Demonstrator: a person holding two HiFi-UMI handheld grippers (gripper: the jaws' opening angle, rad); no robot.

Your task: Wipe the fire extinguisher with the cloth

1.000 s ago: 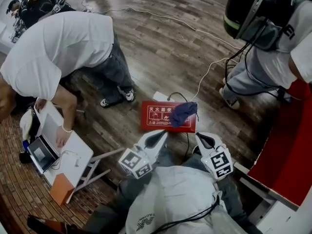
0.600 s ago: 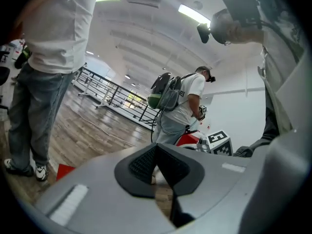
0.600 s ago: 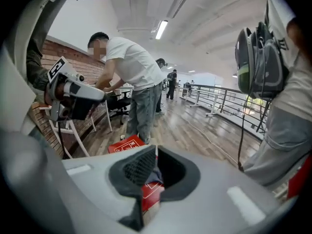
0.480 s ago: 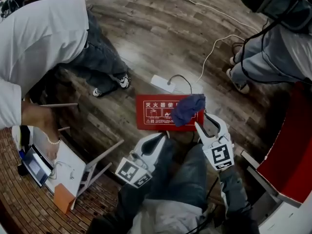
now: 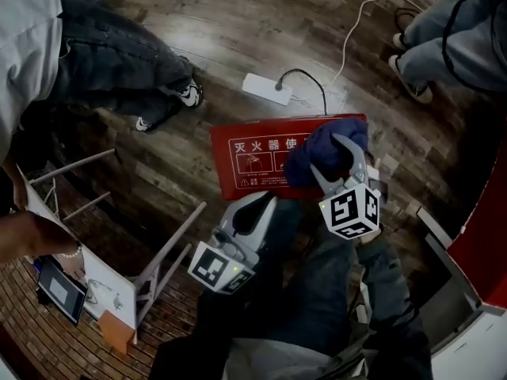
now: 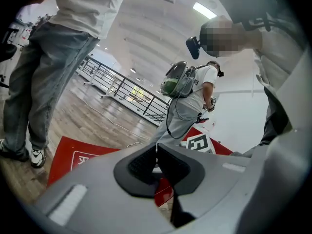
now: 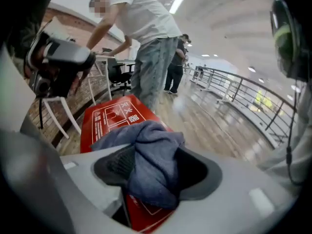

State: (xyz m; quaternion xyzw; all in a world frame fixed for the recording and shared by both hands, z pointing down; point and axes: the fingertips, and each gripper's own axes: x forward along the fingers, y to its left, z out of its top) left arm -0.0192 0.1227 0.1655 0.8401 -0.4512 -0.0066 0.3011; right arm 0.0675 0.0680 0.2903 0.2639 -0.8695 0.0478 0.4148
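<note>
**Head view**
- Box: red fire extinguisher box (image 5: 253, 161) lies flat on the wood floor (image 5: 238, 22), white writing up.
- Cloth: blue cloth (image 5: 317, 158) sits in a heap on the box's right end.
- R gripper: R gripper (image 5: 325, 153) tips down at the cloth, one finger on each side of the heap.
- L gripper: L gripper (image 5: 265, 200) is just by the box's near edge, apart from the cloth.
- Other: white power strip (image 5: 265, 88) w/ a cable lies past the box. Legs (image 5: 119, 70) in jeans stand at top left.

**L gripper view**
- Fingers (image 6: 141, 165): pressed together, nothing btwn them.
- Box (image 6: 73, 155): low on the left, behind the tip.

**R gripper view**
- Fingers (image 7: 114, 167): spread wide, have just been opening. The cloth (image 7: 151, 150) is bunched btwn them. Can't tell if the pads squeeze it.
- Box (image 7: 112, 116): right under the cloth.
</note>
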